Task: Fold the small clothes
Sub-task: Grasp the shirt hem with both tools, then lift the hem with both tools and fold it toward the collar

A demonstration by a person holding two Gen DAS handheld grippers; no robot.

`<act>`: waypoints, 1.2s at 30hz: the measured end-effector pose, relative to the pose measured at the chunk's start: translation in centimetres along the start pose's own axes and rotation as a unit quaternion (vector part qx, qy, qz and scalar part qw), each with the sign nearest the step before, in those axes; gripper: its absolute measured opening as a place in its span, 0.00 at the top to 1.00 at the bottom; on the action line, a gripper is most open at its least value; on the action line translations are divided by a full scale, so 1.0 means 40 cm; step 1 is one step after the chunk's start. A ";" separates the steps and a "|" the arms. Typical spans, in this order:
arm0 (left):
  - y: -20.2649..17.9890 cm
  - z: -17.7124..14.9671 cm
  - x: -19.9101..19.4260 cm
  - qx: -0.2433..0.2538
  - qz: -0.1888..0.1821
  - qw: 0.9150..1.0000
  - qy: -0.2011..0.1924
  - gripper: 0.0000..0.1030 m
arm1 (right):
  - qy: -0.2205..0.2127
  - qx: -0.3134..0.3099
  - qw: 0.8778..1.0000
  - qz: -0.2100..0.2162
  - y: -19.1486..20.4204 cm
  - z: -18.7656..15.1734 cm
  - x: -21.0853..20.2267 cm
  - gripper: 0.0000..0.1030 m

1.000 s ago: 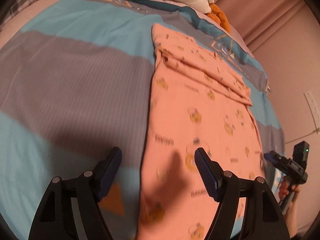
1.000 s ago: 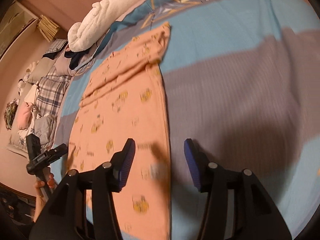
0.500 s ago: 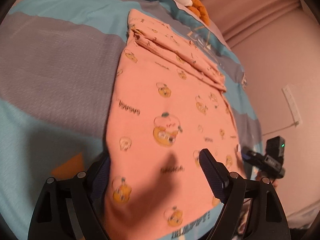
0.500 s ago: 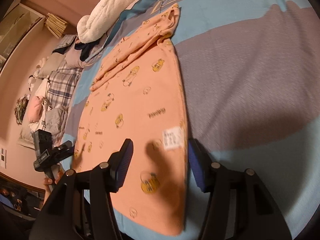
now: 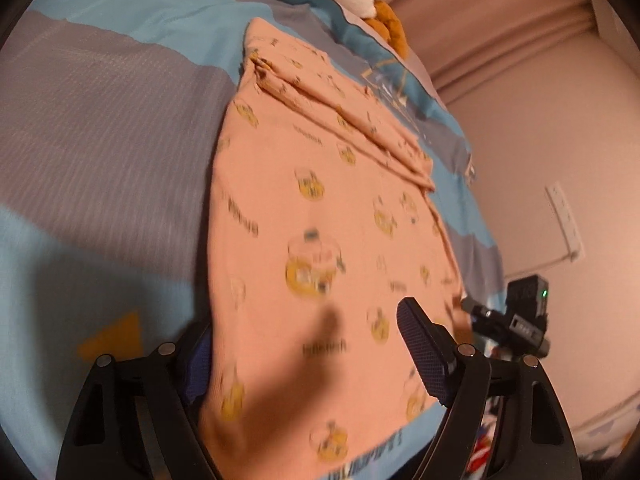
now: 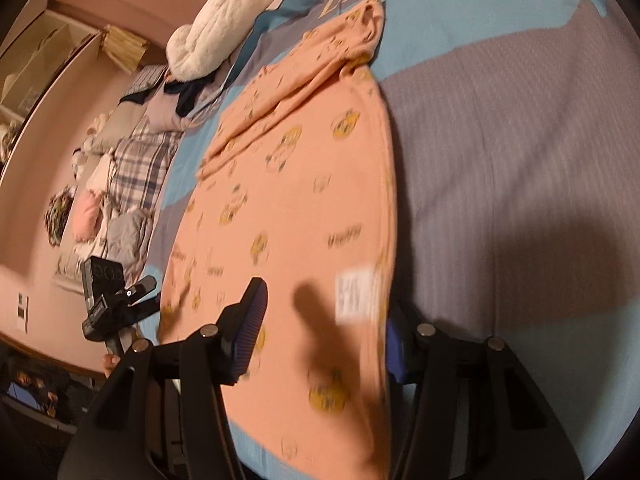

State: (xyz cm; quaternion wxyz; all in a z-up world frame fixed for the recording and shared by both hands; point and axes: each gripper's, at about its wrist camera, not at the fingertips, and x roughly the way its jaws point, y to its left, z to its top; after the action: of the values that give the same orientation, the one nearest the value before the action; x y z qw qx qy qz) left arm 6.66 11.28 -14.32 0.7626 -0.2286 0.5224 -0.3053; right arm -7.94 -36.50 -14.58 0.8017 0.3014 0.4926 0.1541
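Left gripper (image 5: 308, 356): fingers (image 5: 424, 350) wide apart, straddling the garment's near left edge; one finger sits behind the cloth, no visible pinch. Right gripper (image 6: 320, 328): fingers (image 6: 250, 326) closing across the near right edge by the white label (image 6: 356, 294), cloth between them, not yet pressed. The peach printed garment (image 5: 320, 208) lies flat on the striped bed cover (image 5: 100, 120), sleeves folded across its far end.

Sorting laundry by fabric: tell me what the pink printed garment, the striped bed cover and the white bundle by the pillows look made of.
Pink printed garment: thin matte knit, probably cotton; it lies limp with soft creases.
Striped bed cover: woven, matte cloth with a fine ribbed texture, likely cotton or a blend.
White bundle: plush, fleecy pile, apparently synthetic; too far to be sure.
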 end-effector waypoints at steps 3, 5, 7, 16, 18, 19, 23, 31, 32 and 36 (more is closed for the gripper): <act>-0.007 -0.035 -0.015 0.008 0.004 1.000 0.001 0.21 | 0.008 -0.005 1.000 0.004 0.007 -0.042 -0.010 0.51; -0.007 -0.051 -0.022 0.006 0.001 1.000 -0.001 0.22 | 0.012 -0.006 1.000 0.007 0.010 -0.064 -0.015 0.51; -0.002 -0.056 -0.023 0.004 0.006 1.000 -0.004 0.26 | 0.014 -0.006 1.000 0.008 0.012 -0.079 -0.016 0.53; 0.066 -0.046 -0.029 -0.058 0.026 0.998 -0.018 0.88 | 0.003 0.008 1.000 -0.015 -0.015 -0.082 -0.019 0.90; 0.084 -0.053 -0.037 -0.075 0.024 0.997 -0.020 0.96 | 0.001 0.017 1.000 -0.014 -0.026 -0.083 -0.023 0.94; 0.088 -0.056 -0.041 -0.081 0.020 0.996 -0.023 0.96 | -0.001 0.022 1.000 -0.009 -0.031 -0.085 -0.027 0.94; 0.085 -0.055 -0.062 -0.089 -0.005 0.995 -0.035 0.97 | -0.013 0.022 0.999 0.027 -0.028 -0.092 -0.047 0.94; 0.046 -0.011 -0.094 -0.095 -0.082 0.990 -0.066 0.97 | -0.064 0.042 0.990 0.117 -0.013 -0.058 -0.092 0.94; 0.039 -0.003 -0.097 -0.092 -0.086 0.990 -0.068 0.97 | -0.069 0.043 0.989 0.126 -0.010 -0.052 -0.096 0.94; 0.021 0.033 -0.106 -0.090 -0.116 0.986 -0.077 0.97 | -0.085 0.039 0.984 0.152 0.016 -0.025 -0.110 0.94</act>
State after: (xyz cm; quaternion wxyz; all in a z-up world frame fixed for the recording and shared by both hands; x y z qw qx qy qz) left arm 6.94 14.90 -11.61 0.7363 -0.3787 0.4572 -0.3247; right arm -10.84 -38.05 -11.45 0.7952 0.4163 0.3768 0.2289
